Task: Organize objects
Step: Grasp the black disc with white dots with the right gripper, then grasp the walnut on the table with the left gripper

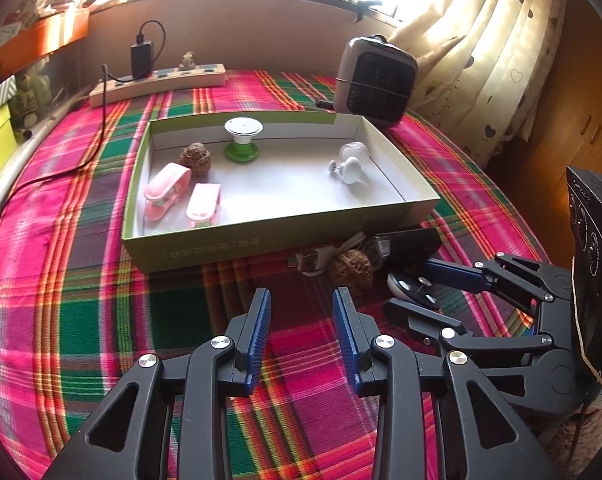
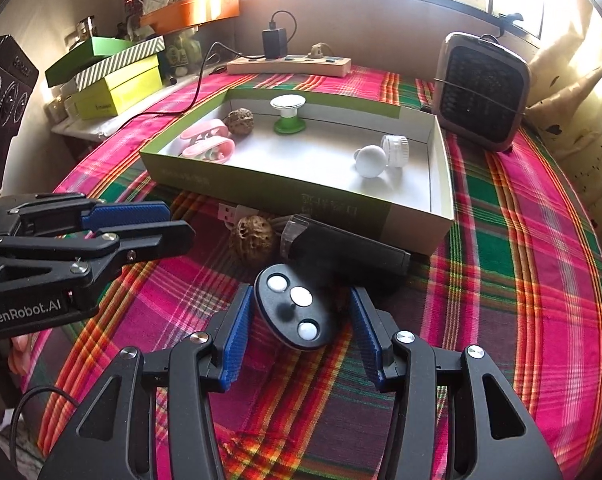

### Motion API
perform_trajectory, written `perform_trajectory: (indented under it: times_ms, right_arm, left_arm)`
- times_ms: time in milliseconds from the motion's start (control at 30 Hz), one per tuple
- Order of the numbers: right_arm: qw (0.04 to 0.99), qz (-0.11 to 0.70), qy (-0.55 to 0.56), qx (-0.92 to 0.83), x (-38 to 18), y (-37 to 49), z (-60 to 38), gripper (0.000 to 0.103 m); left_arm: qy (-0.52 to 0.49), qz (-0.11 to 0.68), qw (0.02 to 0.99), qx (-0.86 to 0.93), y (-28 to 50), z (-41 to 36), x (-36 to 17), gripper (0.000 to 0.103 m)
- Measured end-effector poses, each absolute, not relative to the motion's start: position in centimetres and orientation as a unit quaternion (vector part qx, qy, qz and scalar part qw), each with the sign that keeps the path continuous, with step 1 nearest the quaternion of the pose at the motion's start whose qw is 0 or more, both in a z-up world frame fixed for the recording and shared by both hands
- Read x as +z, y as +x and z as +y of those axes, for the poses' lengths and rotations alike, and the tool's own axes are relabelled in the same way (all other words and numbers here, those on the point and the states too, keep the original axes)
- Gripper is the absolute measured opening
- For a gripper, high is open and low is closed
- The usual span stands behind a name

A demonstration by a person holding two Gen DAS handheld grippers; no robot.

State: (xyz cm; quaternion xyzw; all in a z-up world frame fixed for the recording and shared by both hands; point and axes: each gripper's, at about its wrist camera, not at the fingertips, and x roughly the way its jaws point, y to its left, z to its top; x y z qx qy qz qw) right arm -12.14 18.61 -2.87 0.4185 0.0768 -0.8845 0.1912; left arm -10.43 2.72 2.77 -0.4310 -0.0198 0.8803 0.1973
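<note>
A shallow green-and-white box [image 1: 261,236] [image 2: 341,200] holds two pink clips [image 1: 181,196], a brown walnut [image 1: 195,156], a green-and-white spool [image 1: 241,138] and white knobs [image 1: 351,162]. In front of it lie a second walnut [image 2: 252,240] [image 1: 351,270], a black case [image 2: 349,250], a white USB cable [image 1: 317,260] and a black oval disc with three white dots [image 2: 295,308] [image 1: 415,286]. My right gripper [image 2: 299,320] is open with its fingers on either side of the disc. My left gripper [image 1: 303,332] is open and empty above the cloth, left of the right one.
A plaid cloth [image 1: 81,300] covers the round table. A small heater [image 1: 375,80] [image 2: 483,92] stands behind the box on the right. A power strip with a charger [image 1: 157,80] lies at the back. Stacked boxes [image 2: 113,76] sit at the far left.
</note>
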Motion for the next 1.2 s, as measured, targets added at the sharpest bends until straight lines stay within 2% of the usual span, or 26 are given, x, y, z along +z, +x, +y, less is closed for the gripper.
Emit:
perform_trajectory:
  times_ms: [67,200,367,1200]
  right_arm:
    - [0.192,0.077,0.417,-0.885,-2.8,-12.1,18.7,0.043]
    - [0.194,0.078,0.415,-0.885,-2.8,-12.0,18.7,0.041]
    - [0.194,0.076,0.407,-0.889,-2.5,-11.8,19.0,0.031]
    - [0.175,0.058,0.402,-0.897,-2.2,-11.4,22.0,0.028]
  left_arm:
    - [-0.432,-0.020,0.200,0.879,-10.5,3.0,2.8,0.031]
    - [-0.432,-0.020,0.209,0.877,-10.6,3.4,2.9,0.038]
    - [-0.436,-0.019,0.210,0.875,-11.0,4.0,2.9,0.039]
    - [-0.456,0.008,0.205,0.866,-12.5,7.1,1.7,0.039]
